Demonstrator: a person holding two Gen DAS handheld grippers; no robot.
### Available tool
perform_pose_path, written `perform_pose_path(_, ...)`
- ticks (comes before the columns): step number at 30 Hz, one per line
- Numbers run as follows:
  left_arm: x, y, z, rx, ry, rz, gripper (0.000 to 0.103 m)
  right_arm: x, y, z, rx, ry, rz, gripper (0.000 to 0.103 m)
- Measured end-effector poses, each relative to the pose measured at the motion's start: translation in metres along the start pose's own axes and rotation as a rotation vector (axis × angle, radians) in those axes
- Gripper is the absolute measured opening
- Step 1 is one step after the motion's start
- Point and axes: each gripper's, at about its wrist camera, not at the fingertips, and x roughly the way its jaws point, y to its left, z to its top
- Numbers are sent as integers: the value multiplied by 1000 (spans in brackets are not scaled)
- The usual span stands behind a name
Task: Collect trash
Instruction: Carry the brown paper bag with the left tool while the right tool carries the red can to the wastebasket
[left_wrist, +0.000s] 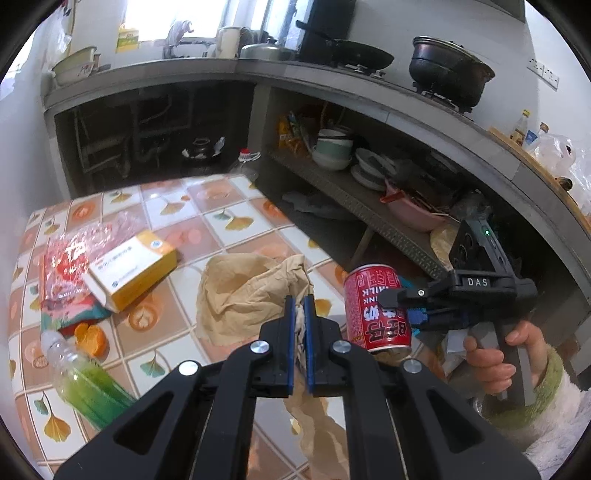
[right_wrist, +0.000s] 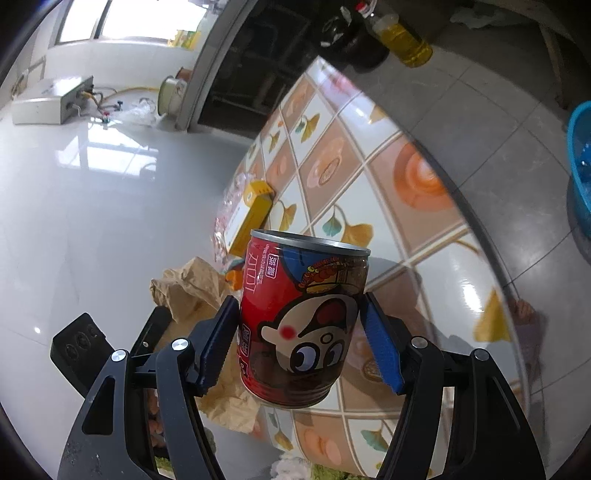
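Two tools were loaded: the right tool (right_wrist: 299, 343) clasped a red printed milk can (right_wrist: 303, 325), long axis across its fingers, off the tiled worktop's (left_wrist: 236, 221) right edge; the left tool (left_wrist: 300, 325) was clenched on crumpled brown paper (left_wrist: 247, 291).

Daylight pours in from the window (left_wrist: 207, 18) behind my sink, blown out to white in both views. It throws glare across the glossy patterned worktop (left_wrist: 236, 206) and the pale wall (right_wrist: 92, 206). The shelves (left_wrist: 369, 206) under the counter sit in deep shadow. Both fisheye pictures bend hard at the edges, with black corners and slight softness there.
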Motion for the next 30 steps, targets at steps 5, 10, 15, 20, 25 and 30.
perform_pose_path(5,10,-20,14,18,-2,-39,4,-35,-14,-1,23,-47,7,63)
perform_pose_path(10,31,-47,31,47,4,-99,4,-69,-31,-3,52,-111,1,63)
perform_pose_path(15,57,-79,46,79,22,-165,4,-108,-54,-6,90,-183,-15,63)
perform_pose_path(20,88,-118,61,132,51,-222,4,-142,-81,-9,141,-249,-39,63)
perform_pose_path(25,128,-161,77,177,99,-286,4,-168,-109,-13,195,-308,-75,63)
perform_pose_path(30,177,-203,85,213,176,-333,4,-192,-141,-15,265,-364,-103,63)
